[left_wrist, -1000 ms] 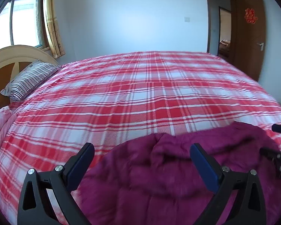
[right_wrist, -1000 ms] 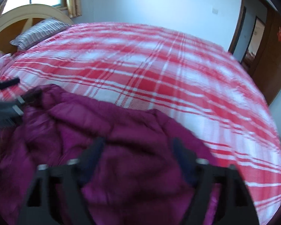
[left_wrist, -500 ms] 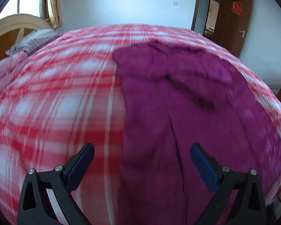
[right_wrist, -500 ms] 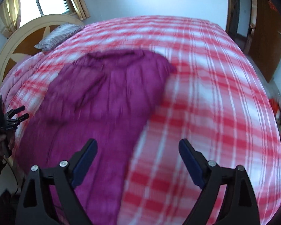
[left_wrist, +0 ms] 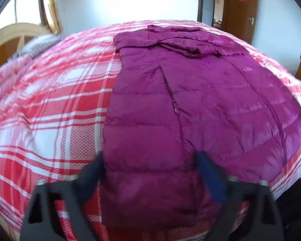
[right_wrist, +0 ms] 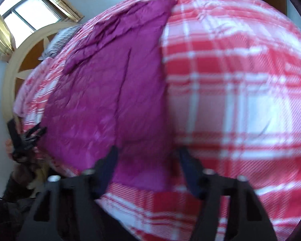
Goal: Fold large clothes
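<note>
**Big purple coat flat on the bed, both grippers at its near edge**

The purple coat [left_wrist: 190, 104] lay spread out on the red plaid bed cover [left_wrist: 56, 104], bottom hem near the foot of the bed, collar end far away. Lots of bare cover showed on the coat's left in the left cam and on its right in the right cam, so room to move on both sides.

The left gripper [left_wrist: 150, 172] sat over the hem's left corner. Its jaws had just been closing, w/ coat between them, but the pads weren't pressing yet (blurry, tho). The right gripper [right_wrist: 146, 160] was over the hem's right corner, jaws also just closing, coat edge between them, not pinched yet.

A sec ago the coat was a bunched heap right under both cams; now it lay long and flat.

Only the left cam showed the wooden door [left_wrist: 240, 10]. Only the right cam showed the window [right_wrist: 26, 14] and a hand [right_wrist: 12, 148].
</note>
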A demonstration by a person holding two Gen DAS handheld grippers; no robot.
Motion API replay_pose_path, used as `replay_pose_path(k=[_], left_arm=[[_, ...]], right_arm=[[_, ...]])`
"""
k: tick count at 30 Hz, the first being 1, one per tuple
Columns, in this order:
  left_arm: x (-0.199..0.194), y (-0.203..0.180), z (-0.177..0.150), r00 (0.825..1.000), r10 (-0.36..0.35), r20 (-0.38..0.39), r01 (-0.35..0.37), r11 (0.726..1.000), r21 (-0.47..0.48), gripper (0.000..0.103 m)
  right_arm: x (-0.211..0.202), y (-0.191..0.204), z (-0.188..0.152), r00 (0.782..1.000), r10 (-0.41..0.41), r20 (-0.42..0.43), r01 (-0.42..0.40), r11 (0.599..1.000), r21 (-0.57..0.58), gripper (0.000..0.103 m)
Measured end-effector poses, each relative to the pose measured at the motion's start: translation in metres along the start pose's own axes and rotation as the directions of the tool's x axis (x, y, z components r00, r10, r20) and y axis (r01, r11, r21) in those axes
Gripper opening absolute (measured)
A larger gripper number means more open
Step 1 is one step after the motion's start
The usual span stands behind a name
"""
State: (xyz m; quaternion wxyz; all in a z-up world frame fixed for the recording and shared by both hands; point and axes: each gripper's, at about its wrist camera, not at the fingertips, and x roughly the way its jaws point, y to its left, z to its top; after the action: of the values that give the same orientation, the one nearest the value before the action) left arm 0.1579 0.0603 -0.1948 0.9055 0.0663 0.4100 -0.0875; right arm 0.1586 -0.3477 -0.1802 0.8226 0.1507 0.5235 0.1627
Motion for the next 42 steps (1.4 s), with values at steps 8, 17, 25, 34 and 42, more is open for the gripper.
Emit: replay_pose_path(k=[8,17,25,34,42], left_arm=[[-0.058,-0.005,0.007,0.982,-0.168,0.091,0.165,0.986,0.034,0.006],[-0.177,0.024,0.048,0.890,-0.329,0.317,0.344,0.939,0.008,0.006],[-0.116,0.035,0.144,0.891,-0.326,0.316,0.332,0.943,0.035,0.006],[0.003,0.093,0.229,0.944,-0.260,0.204,0.300,0.933,-0.197,0.036],[0.022,0.115,0.231,0.967,-0.048,0.251,0.137,0.927,-0.349,0.077]], right_arm=[[-0.029,0.025,-0.012,0.995,0.065,0.081,-0.062,0.997,-0.040,0.009],[-0.147,0.039,-0.038,0.926,0.239,0.292,-0.232,0.971,-0.059,0.009],[-0.170,0.039,0.069,0.867,0.239,0.437,-0.225,0.971,-0.084,0.008],[-0.084,0.002,0.212,0.902,0.101,0.421,-0.157,0.983,0.100,0.008],[0.007,-0.039,0.259,0.954,0.002,0.299,-0.074,0.970,0.230,0.008]])
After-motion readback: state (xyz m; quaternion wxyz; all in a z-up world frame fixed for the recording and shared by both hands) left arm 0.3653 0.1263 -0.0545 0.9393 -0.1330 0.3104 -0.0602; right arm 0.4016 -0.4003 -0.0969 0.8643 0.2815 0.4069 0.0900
